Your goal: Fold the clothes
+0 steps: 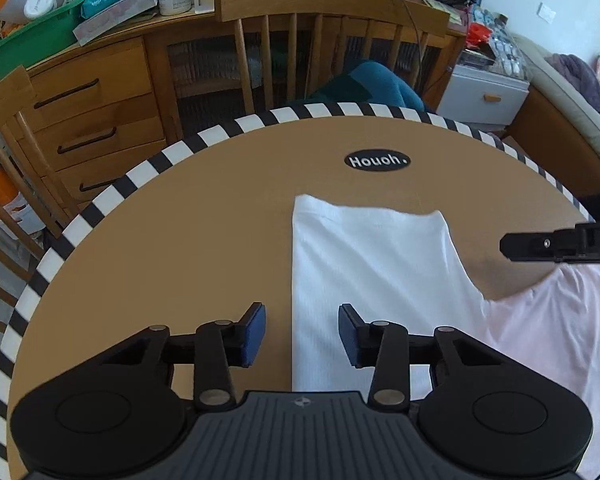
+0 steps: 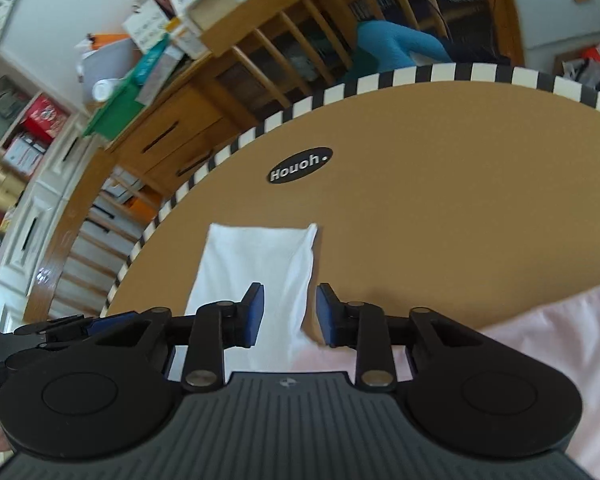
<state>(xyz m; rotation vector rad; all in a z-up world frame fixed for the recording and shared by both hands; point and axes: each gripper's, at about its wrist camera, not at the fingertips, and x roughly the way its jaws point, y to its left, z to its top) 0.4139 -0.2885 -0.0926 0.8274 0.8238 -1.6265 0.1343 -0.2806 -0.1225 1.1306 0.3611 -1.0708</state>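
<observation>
A white garment part, like a sleeve, lies flat on the round brown table, joined to a pale pink garment body at the right. My left gripper is open and empty, hovering over the white part's left edge. My right gripper is open and empty above the white part where it meets the pink cloth. The right gripper's finger also shows in the left wrist view; the left gripper shows at the left of the right wrist view.
The table has a black-and-white striped rim and a black "Houoh." label. A wooden chair with a teal cushion stands behind it, before a cluttered wooden sideboard. A second chair is at the left.
</observation>
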